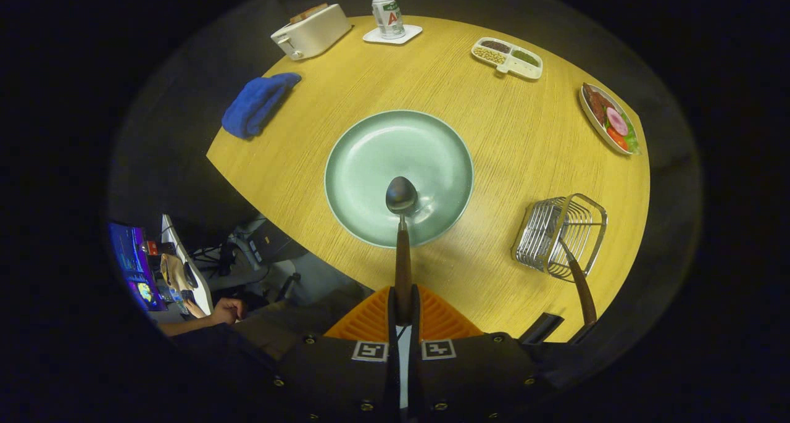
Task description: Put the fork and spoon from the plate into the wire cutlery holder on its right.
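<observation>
On the round wooden table (524,145), from left: a blue cloth (256,105), a toaster (310,31), a bottle (387,14) on a coaster. The gripper (403,305) is clamped on the spoon (402,225) handle, its bowl above the empty green plate (370,163). Right of the plate, the wire cutlery holder (558,234) contains the fork (580,287).

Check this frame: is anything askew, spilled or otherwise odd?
Nothing spilled or damaged. The claw is shut on the spoon above the plate. The fork leans out of the holder, handle over its rim.
</observation>
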Tool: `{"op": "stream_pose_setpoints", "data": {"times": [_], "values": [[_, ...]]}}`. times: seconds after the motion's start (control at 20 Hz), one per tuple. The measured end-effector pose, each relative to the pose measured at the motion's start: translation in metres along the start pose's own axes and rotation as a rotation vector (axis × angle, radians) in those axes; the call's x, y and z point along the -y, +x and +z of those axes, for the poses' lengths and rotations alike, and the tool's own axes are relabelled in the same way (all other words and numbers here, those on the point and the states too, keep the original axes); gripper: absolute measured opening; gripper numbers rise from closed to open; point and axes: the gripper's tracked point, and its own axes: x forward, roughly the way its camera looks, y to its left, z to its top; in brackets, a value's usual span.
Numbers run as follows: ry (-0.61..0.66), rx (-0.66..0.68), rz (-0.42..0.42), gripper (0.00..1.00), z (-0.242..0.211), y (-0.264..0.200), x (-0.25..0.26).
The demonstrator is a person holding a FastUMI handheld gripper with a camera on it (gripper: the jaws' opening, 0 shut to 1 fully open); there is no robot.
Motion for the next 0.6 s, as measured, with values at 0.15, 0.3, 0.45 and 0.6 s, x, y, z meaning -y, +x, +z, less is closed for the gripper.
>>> {"op": "stream_pose_setpoints", "data": {"times": [0.15,0.3,0.45,0.6], "values": [[-0.002,0.000,-0.010,0.05,-0.007,-0.017,0.009],[0.006,0.006,-0.007,0.05,-0.013,-0.031,0.016],[0.041,0.017,0.004,0.05,-0.019,-0.044,0.025],[0.095,0.033,0.019,0.05,-0.023,-0.057,0.038]]}}
